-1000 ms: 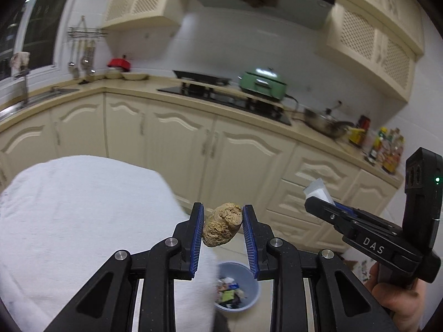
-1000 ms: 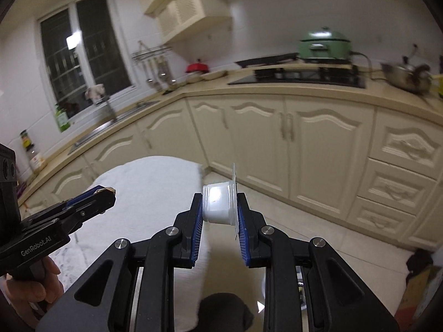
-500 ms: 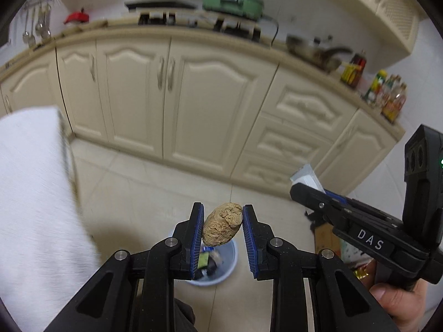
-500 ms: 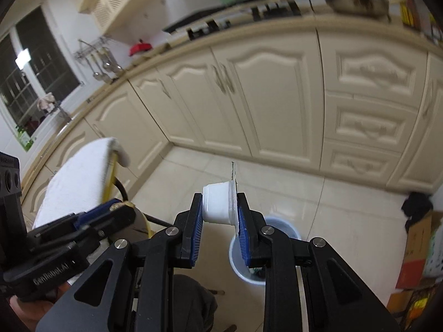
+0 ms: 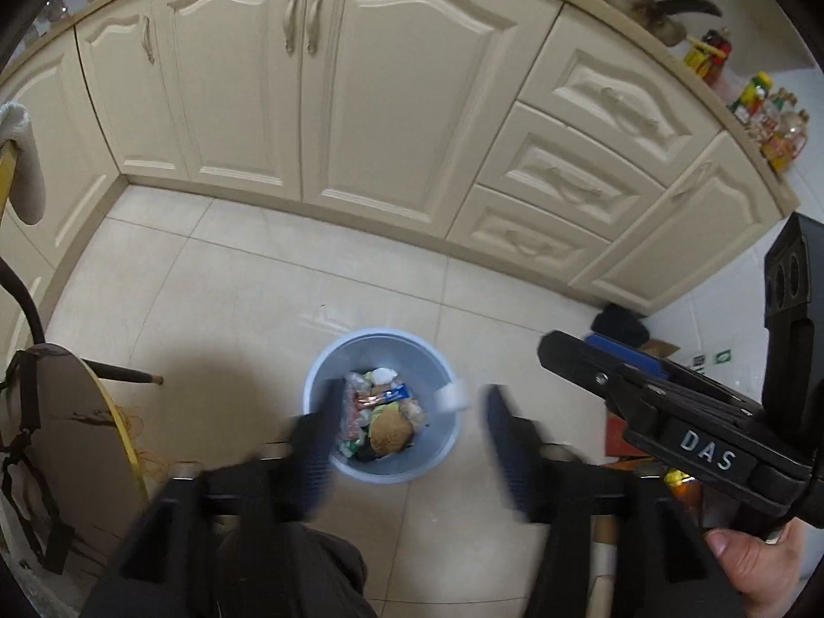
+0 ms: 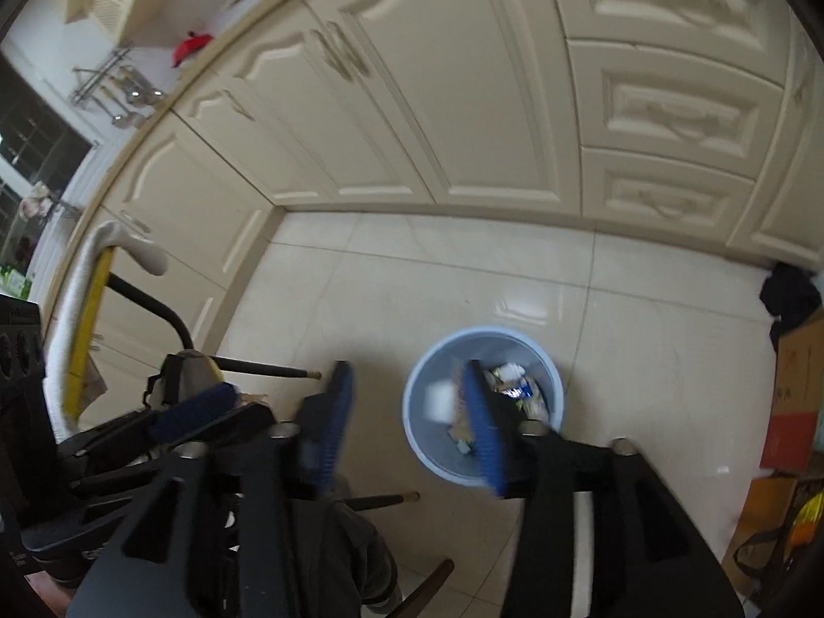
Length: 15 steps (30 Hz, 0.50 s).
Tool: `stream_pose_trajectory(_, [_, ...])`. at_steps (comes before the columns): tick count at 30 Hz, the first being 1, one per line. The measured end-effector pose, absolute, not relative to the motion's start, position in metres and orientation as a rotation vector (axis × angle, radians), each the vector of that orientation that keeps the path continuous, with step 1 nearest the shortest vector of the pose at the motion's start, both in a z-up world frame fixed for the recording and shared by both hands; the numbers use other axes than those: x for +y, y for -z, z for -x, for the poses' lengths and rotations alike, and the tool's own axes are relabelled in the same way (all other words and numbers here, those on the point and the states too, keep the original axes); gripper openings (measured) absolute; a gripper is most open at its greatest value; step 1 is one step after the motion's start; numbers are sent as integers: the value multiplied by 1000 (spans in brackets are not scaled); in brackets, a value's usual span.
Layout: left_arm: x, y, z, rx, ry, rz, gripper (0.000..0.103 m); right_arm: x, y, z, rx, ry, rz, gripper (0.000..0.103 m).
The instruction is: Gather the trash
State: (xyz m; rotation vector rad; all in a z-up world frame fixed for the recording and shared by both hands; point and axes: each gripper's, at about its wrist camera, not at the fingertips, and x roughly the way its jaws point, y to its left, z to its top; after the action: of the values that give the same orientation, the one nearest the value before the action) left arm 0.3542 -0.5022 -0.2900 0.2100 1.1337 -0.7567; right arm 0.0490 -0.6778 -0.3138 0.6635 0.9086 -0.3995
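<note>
- Hanging over the floor, the left gripper (image 5: 407,427) has its two blue-padded fingers spread wide and blurred, gripping nothing; the bin shows in the gap between them.
- The right gripper (image 6: 407,422) is likewise spread apart and empty, with its right finger (image 6: 484,438) crossing in front of the bin's opening.
- One round pale-blue trash bin (image 5: 381,468) stands on the tiles below both grippers, directly under the left one and slightly right of centre under the right one.
- Inside the bin, a tan lump (image 5: 391,430) lies on top of a heap of mixed wrappers, the single blue wrapper (image 5: 394,394) among them.
- One small white cup (image 5: 453,397) appears as a blurred patch at the bin's right inner wall in the left view; in the right view it sits against the left inner wall, just left of the right finger. I cannot tell whether it is resting or in the air.
- A round yellow-edged table (image 5: 77,443) stands to the left of the bin, seen from its underside.
- Beyond the bin runs one row of cream cabinets (image 5: 319,77), with three drawers (image 5: 561,180) stacked to the right of the doors.
- Cardboard boxes (image 6: 793,396) sit by the far right wall.
</note>
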Motion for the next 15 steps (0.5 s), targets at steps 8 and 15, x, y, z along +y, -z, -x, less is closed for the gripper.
stream_pose_trajectory(8, [-495,285,-347,1091,699,-214,89,-677,306,-44,898,432,-666,83])
stream_pose_trajectory(15, [-460,251,-317,1007,703,-182,96,-660,271,-39,828,464,-647,103])
